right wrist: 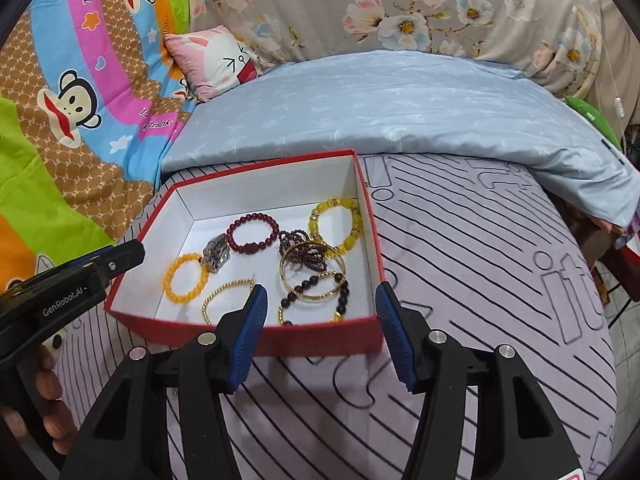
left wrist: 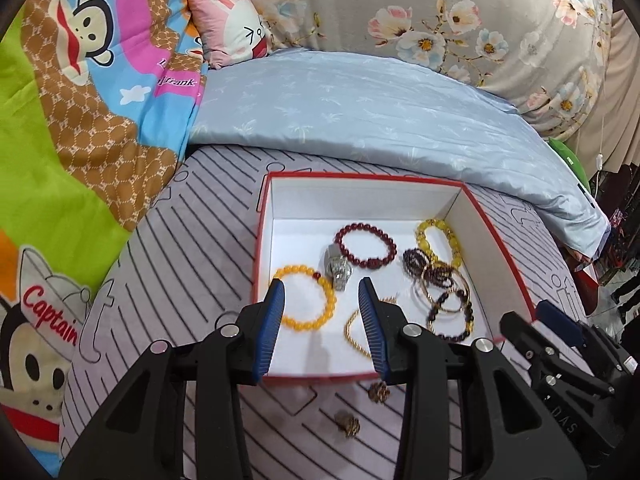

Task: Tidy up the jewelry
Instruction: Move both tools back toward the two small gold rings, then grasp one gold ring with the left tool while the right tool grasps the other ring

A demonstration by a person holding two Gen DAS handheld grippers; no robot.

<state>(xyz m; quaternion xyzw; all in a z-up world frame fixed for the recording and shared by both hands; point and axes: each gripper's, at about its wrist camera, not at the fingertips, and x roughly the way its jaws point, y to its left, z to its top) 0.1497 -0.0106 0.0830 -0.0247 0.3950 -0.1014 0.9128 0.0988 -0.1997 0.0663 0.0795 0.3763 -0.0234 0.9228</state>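
Tongs [left wrist: 322, 286] open; two loose charms [left wrist: 347, 423].

Left gripper [left wrist: 322, 294] and right gripper [right wrist: 320, 298] — both angled downward, jaws apart, nothing between them.

1. A bedroom in a home: the working surface is a bed [right wrist: 500, 264] under a lilac sheet printed with dark stripes and large letters
2. A folded pale blue quilt [left wrist: 360, 112] lies across the bed's far edge, with a grey floral duvet [left wrist: 460, 20] heaped behind it
3. At the far left corner sit a bright cartoon-monkey blanket [left wrist: 80, 92] and a small pink rabbit cushion [right wrist: 218, 60]
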